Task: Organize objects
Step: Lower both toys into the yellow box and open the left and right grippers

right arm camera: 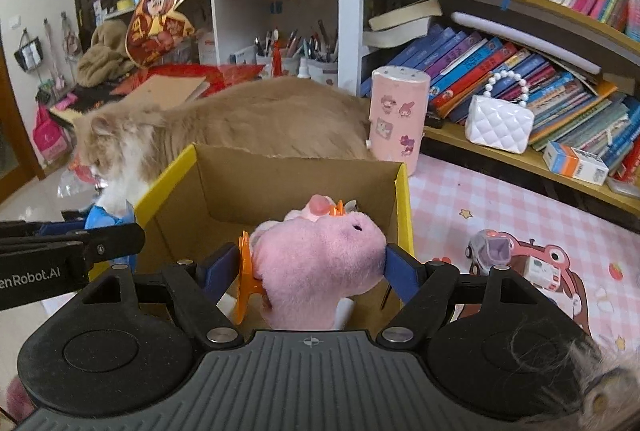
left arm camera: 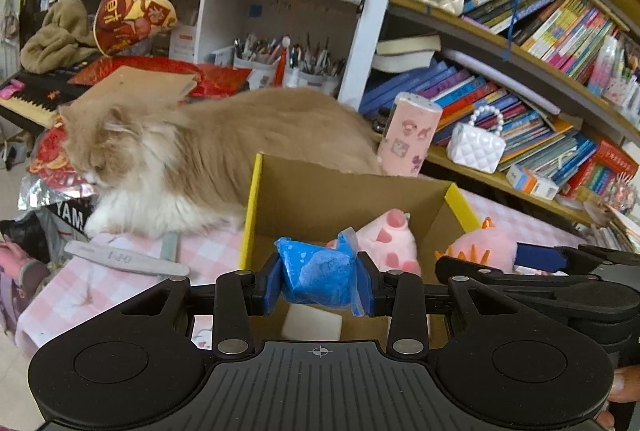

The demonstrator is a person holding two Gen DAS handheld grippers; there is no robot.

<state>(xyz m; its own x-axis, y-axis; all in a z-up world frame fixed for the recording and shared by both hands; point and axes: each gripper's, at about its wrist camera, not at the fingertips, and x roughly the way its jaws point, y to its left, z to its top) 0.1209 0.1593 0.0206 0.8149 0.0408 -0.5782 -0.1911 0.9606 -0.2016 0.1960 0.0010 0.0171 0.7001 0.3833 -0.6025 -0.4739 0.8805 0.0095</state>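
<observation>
A long-haired ginger-and-white cat [left arm camera: 208, 151] lies just behind the open cardboard box [left arm camera: 344, 187] on the pink checked surface [right arm camera: 500, 215], with crowded bookshelves to the right. The box already holds a pink plush toy [left arm camera: 390, 239] and something white on its floor, so the sorting looks partly done. The right gripper [right arm camera: 316, 263] is clamped wide on a pink plush with orange spikes [right arm camera: 320, 255], held over the box's near edge. The left gripper [left arm camera: 319, 281] is closed tight on a crumpled blue plastic bag [left arm camera: 320, 271], also at the near edge. Both still need dropping in, by my reading. A small toy car [right arm camera: 490, 247] and a little white item beside it remain out on the surface. The white object under the bag is too hidden to identify.
</observation>
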